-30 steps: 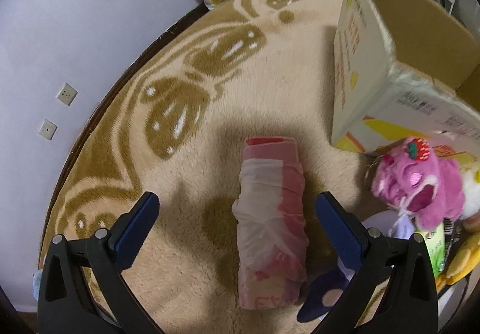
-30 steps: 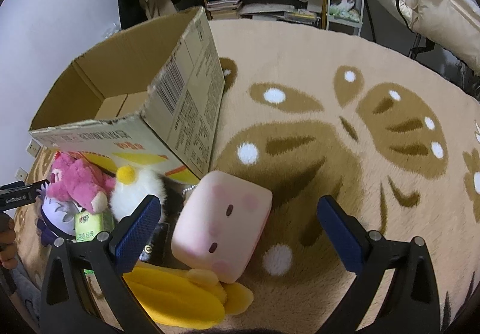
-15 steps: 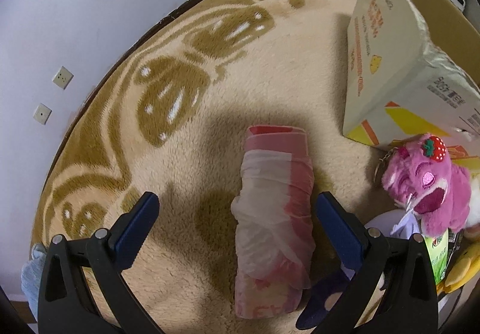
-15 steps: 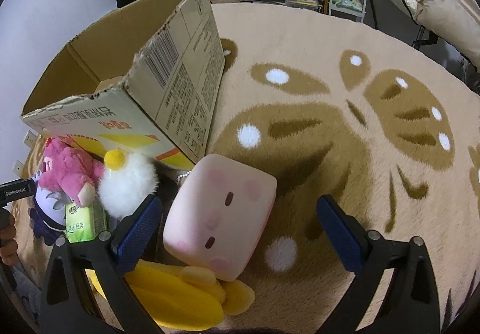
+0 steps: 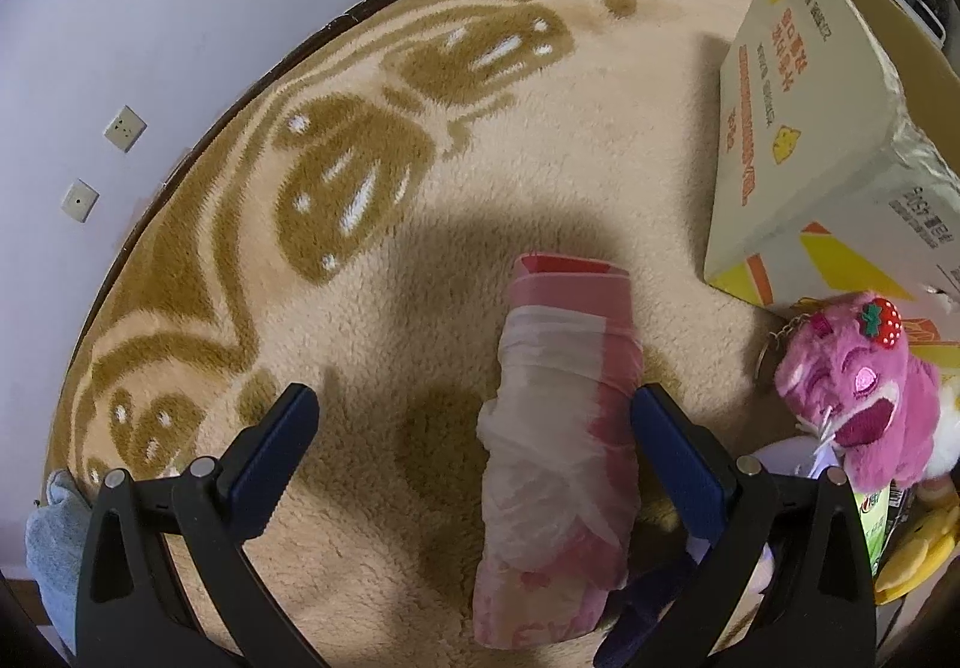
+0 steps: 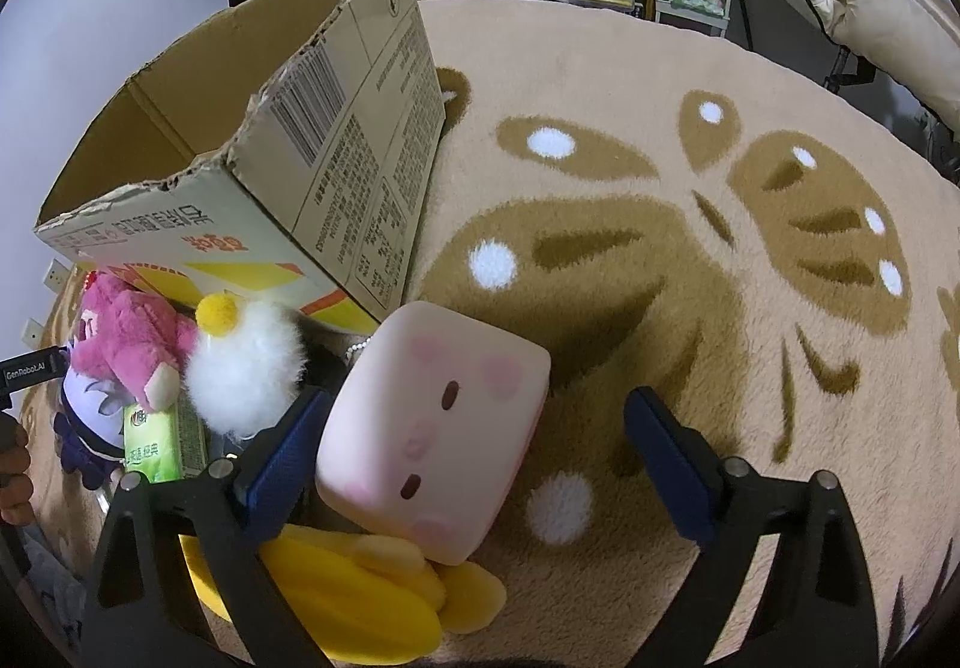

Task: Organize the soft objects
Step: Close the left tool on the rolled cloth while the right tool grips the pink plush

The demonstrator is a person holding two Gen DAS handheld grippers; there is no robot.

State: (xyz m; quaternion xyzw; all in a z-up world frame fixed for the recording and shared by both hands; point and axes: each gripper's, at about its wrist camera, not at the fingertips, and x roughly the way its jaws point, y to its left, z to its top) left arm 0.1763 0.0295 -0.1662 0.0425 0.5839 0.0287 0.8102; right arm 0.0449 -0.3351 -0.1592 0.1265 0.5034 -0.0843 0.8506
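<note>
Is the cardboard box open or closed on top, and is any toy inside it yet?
Open: the cardboard box shows bare brown inner walls and a torn rim. Its floor is hidden, so contents cannot be told. The pink plush lies outside, against it.

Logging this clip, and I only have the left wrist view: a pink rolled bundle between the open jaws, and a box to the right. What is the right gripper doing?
Observer: The right gripper is open. A pink cube plush sits between its jaws, close to the left one.
Operator: Is the box open on top?
Observer: Yes. The cardboard box is open, and only bare inner walls show.
Operator: What is the yellow thing at my right edge?
Observer: Probably the yellow plush, which lies at the cube's near side. A white fluffy toy sits further back.
</note>
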